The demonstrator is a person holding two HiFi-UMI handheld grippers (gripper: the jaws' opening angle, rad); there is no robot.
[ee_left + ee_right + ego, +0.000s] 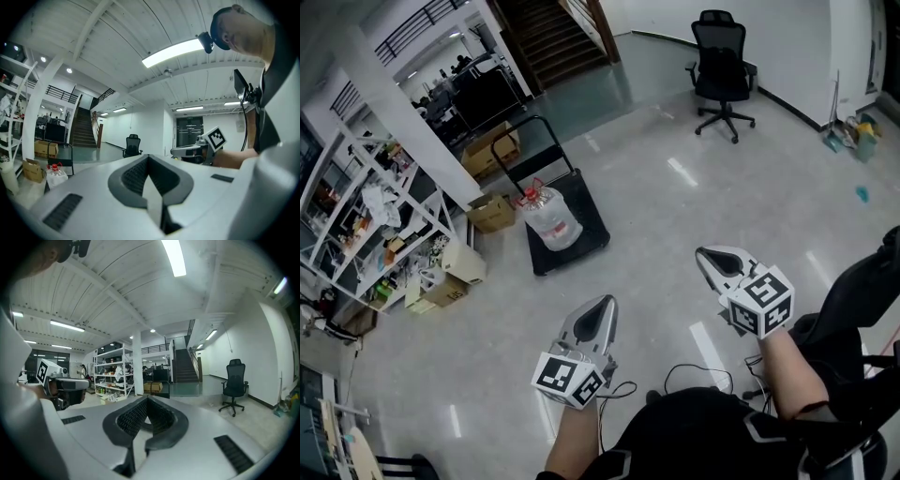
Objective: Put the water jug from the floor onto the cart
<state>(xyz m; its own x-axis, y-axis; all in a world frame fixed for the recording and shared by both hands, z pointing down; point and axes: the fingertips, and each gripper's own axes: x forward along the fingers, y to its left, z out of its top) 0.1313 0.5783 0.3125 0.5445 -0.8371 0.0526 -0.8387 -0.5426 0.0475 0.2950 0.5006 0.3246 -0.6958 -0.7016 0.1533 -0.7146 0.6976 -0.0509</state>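
On cart [589, 214], water jug [552, 219] was seen; judged heavy, slick, best taken at neck. Left gripper [602, 307] and right gripper [710, 258] fingers were closed, empty.

A pale, glossy floor [675, 244] spreads across a big open hall, streaked with reflected light. A black office chair [722, 61] stands near the white far wall [787, 37]. A dark staircase [553, 37] climbs at the back — a white pillar [412, 112] stands to its left. A white shelving rack [366, 225] is crammed with clutter, cardboard boxes [492, 213] near its foot. Overhead, a long strip light [176, 51] glows on the ribbed white ceiling [117, 42].
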